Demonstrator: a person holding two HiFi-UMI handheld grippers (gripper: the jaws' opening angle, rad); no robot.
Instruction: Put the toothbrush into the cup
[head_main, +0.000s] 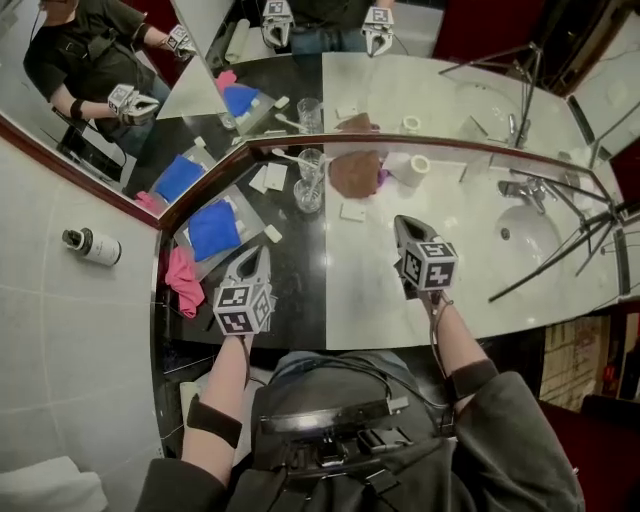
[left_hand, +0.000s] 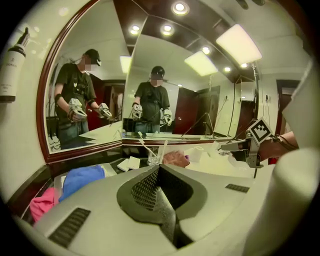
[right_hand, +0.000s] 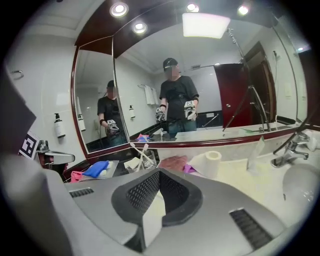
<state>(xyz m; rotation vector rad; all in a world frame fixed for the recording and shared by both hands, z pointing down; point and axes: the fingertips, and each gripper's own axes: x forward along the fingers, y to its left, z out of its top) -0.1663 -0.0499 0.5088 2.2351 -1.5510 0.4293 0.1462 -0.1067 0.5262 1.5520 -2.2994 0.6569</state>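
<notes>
A clear glass cup (head_main: 312, 162) stands on the counter by the mirror, and a white toothbrush (head_main: 286, 156) leans in it with its head to the left. The cup (left_hand: 156, 157) and toothbrush (left_hand: 145, 146) show ahead in the left gripper view; the right gripper view also shows the cup (right_hand: 145, 159) and toothbrush (right_hand: 137, 149). My left gripper (head_main: 252, 258) hovers over the dark counter section, shut and empty, its tips (left_hand: 159, 168) pressed together. My right gripper (head_main: 402, 224) hangs over the white marble, well short of the cup, shut with nothing held (right_hand: 160, 173).
A second glass (head_main: 308, 196) stands just in front of the cup. A blue cloth (head_main: 214, 229) on a tray and a pink cloth (head_main: 183, 281) lie at the left. A brown cloth (head_main: 352, 172), toilet roll (head_main: 414, 168), sink (head_main: 527, 236), faucet (head_main: 514, 188) and tripod legs (head_main: 560, 255) are at the right.
</notes>
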